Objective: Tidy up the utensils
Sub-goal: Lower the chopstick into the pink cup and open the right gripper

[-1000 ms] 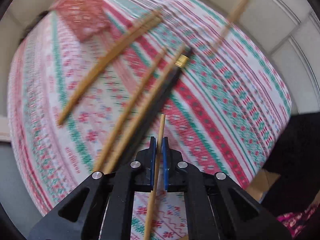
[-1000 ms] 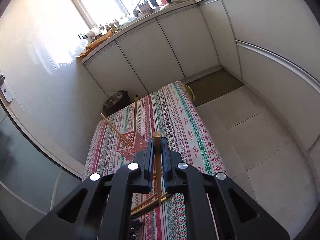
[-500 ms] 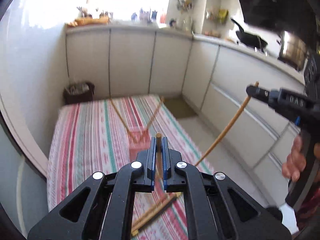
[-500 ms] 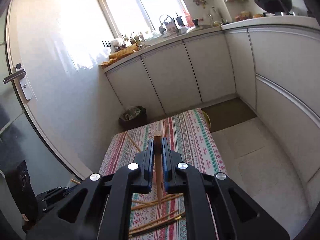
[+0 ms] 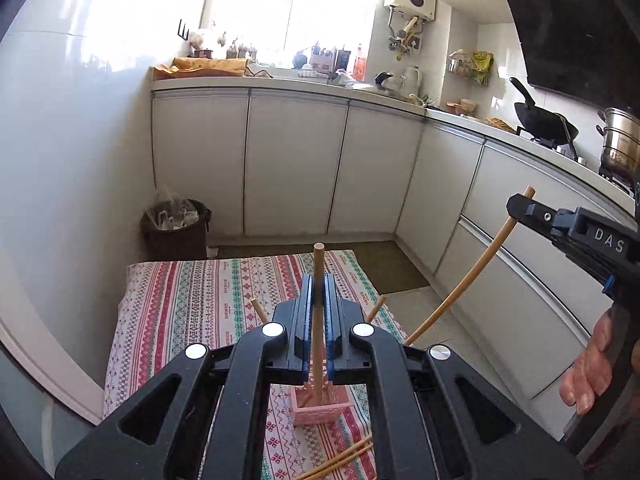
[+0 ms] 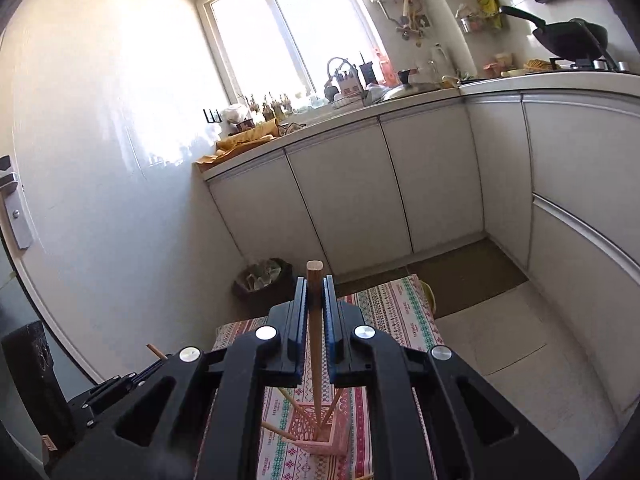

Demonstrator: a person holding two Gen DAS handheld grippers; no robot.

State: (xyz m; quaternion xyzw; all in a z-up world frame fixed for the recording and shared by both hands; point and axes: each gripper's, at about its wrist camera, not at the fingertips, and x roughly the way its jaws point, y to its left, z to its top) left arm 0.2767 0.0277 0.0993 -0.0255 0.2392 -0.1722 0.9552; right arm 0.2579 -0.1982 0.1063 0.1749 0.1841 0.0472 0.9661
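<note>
My left gripper is shut on a wooden chopstick held upright, its lower end over the pink slotted holder on the striped tablecloth. My right gripper is shut on another chopstick, whose tip reaches into the pink holder. In the left wrist view the right gripper shows at the right with its chopstick slanting down. Two chopsticks lean in the holder. Loose chopsticks lie on the cloth in front.
White kitchen cabinets run along the back and right. A dark bin stands by the wall beyond the table. A brown mat lies on the floor. The stove with a wok is at far right.
Both grippers have lifted and tilted up from looking down at the table, carrying their chopsticks over the pink holder. The right chopstick's tip has come down into the holder.
</note>
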